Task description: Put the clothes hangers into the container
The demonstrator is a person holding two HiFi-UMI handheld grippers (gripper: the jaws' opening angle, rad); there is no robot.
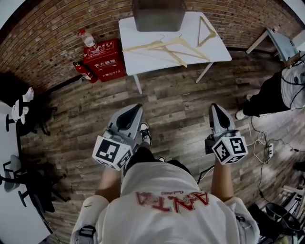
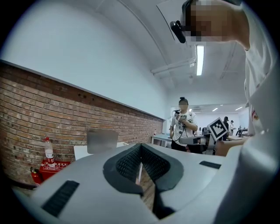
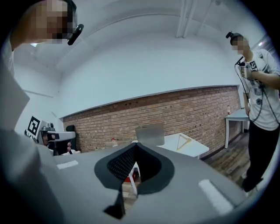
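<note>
Both the left gripper (image 1: 135, 108) and the right gripper (image 1: 215, 106) are clenched on nothing at mid-frame, well short of the table (image 1: 219, 55) at top centre. The hangers (image 1: 167, 47) lie crossed over one another there, in front of the container (image 1: 158, 14). Pulling one could likely drag its neighbour off the edge. Jaws left closed on arrival would only push the thin wood away.
</note>
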